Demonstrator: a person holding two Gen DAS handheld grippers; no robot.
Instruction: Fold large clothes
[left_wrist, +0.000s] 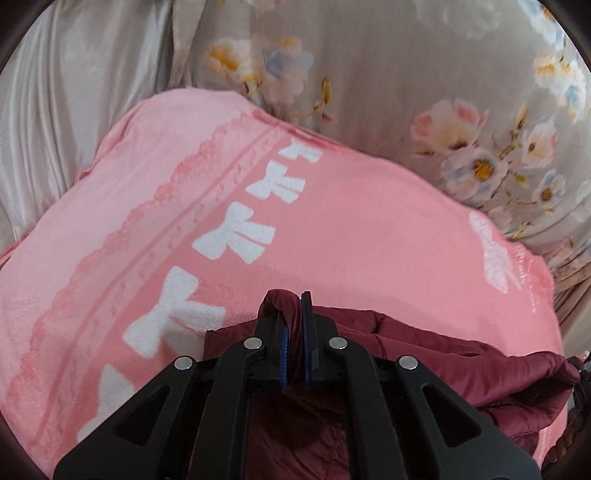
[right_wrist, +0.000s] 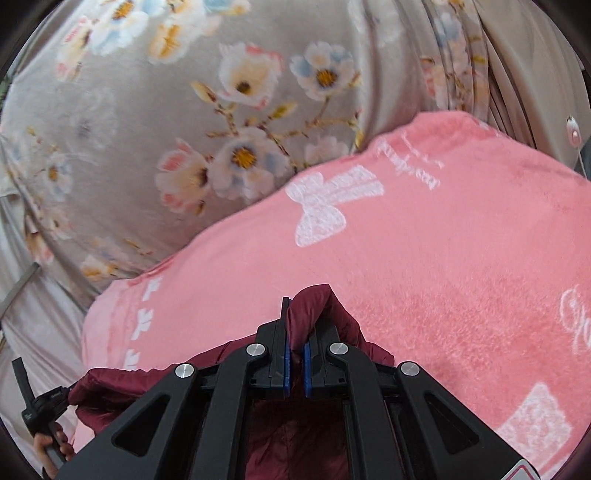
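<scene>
Two black two-finger grippers with blue pads each pinch a fold of a dark maroon, shiny padded garment (left_wrist: 461, 369). The left gripper (left_wrist: 294, 317) is clamped on one bunched edge, the right gripper (right_wrist: 295, 317) on another. The garment drapes below both, over a pink fleece blanket with white bows (left_wrist: 332, 229). Beyond the blanket lies a grey floral bedsheet (right_wrist: 147, 129). In the right wrist view, a hand (right_wrist: 48, 448) grips the other gripper's handle at lower left.

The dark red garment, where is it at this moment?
The dark red garment lies low in both wrist views, over the pink bow blanket; the left tool and right tool each pinch a fold of it.
</scene>
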